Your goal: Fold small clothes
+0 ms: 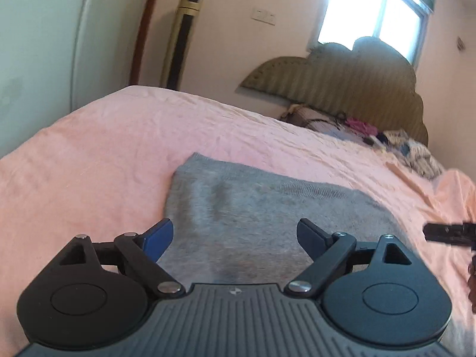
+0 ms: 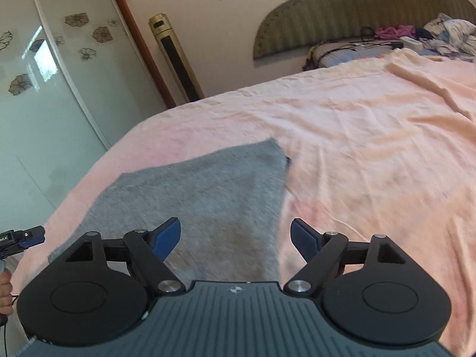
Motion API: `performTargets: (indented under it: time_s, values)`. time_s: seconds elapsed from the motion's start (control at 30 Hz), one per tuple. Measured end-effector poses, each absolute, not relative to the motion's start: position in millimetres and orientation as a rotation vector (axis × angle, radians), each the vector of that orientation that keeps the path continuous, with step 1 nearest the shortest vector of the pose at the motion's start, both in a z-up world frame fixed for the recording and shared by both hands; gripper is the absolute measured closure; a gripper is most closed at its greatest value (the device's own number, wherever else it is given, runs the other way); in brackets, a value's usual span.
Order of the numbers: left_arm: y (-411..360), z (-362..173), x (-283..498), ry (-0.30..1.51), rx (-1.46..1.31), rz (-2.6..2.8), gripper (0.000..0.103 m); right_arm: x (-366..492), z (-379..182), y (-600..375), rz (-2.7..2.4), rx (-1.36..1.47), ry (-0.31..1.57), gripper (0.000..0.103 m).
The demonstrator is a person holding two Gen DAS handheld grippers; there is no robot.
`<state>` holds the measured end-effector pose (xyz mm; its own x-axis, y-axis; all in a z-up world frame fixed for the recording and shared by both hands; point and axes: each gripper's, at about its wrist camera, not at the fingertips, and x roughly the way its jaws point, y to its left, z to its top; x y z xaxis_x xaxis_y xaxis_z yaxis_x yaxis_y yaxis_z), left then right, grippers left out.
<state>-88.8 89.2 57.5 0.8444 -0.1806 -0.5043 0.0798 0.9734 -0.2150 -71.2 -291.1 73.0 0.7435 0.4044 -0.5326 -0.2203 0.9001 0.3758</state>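
**Both grippers spread wide above a grey garment on the bed**

Left to right in the left wrist view: the left black two-finger gripper with blue pads (image 1: 235, 232) has its jaws wide apart, nothing between them, no pad touching cloth. Beneath and ahead of it lies the flat grey knitted garment (image 1: 253, 205), spread on the pink crumpled bed cover (image 1: 104, 148). Its left edge passes just beside the left pad; its near part is hidden behind the gripper body. At the right border the tip of the other gripper enters, blurred and cut off.

Left to right in the right wrist view: a piece of the left gripper and part of a hand (image 2: 4, 291) sit at the left border, cut off. The right black two-finger gripper with blue pads (image 2: 236, 235) is likewise released, jaws wide, empty. The garment lies under its left finger and the gap; the right finger stands over bare cover. The cloth's far corner points toward the olive padded headboard (image 2: 342, 15).

Hard to make out: a heap of mixed laundry (image 2: 446, 35) at the head of the bed, items indistinct; both views are motion-blurred; whether the garment is folded cannot be told
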Motion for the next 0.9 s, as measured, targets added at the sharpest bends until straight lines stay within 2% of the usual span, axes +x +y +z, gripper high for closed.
performTargets:
  time_s: [0.1, 0.13, 0.2, 0.27, 0.5, 0.57, 0.63, 0.67, 0.7, 0.77, 0.9]
  values:
    - [48, 27, -58, 0.654, -0.037, -0.146, 0.013, -41, 58, -248, 0.371, 0.221, 0.685, 0.023]
    - [44, 13, -52, 0.718, -0.017, -0.132, 0.017, -34, 50, -236, 0.366, 0.174, 0.709, 0.023]
    - [41, 3, -61, 0.679, 0.071, -0.156, 0.016, -28, 29, -221, 0.320, 0.048, 0.748, 0.024]
    - [46, 3, -68, 0.696, 0.076, -0.180, 0.016, -40, 17, -221, 0.324, -0.070, 0.681, 0.024]
    - [60, 19, -91, 0.682, 0.028, -0.179, 0.017, -49, 39, -220, 0.272, -0.053, 0.713, 0.023]
    - [59, 9, -90, 0.727, 0.042, -0.187, 0.017, -54, 48, -211, 0.333, -0.025, 0.668, 0.018]
    - [55, 4, -96, 0.700, 0.071, -0.182, 0.017, -52, 43, -200, 0.360, -0.040, 0.676, 0.004]
    - [56, 7, -101, 0.701, 0.057, -0.182, 0.017, -47, 35, -197, 0.363, -0.054, 0.709, 0.003]
    - [62, 11, -105, 0.699, 0.017, -0.180, 0.017, -41, 22, -194, 0.357, -0.075, 0.768, 0.001]
    - [83, 20, -119, 0.673, -0.146, -0.146, 0.017, -54, 15, -188, 0.362, -0.177, 0.717, 0.000]
    - [132, 13, -149, 0.703, -0.619, -0.089, 0.017, -72, 32, -198, 0.353, -0.058, 0.706, 0.000]
